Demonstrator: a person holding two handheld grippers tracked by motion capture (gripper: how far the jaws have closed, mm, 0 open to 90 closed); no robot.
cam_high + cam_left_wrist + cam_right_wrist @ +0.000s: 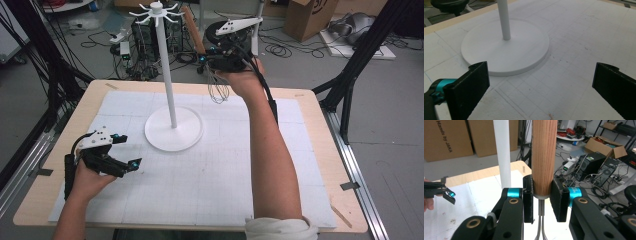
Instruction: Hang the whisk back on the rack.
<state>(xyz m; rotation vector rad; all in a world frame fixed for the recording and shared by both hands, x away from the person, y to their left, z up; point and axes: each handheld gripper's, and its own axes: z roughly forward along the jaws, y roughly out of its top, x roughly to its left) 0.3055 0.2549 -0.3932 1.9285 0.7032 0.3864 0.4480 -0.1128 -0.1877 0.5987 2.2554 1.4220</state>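
The right gripper (220,62), at upper centre of the high view, is clamped on the whisk (543,157) handle, wires hanging down, just right of the stand (167,85) pole. The left gripper (122,150) rests gaping, lower left.

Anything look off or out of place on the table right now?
Nothing stands out. The white stand sits upright on the mat, no spills or damage. The right gripper clamps the whisk squarely by its wooden handle, wires hanging down. The left gripper is open and holds nothing.
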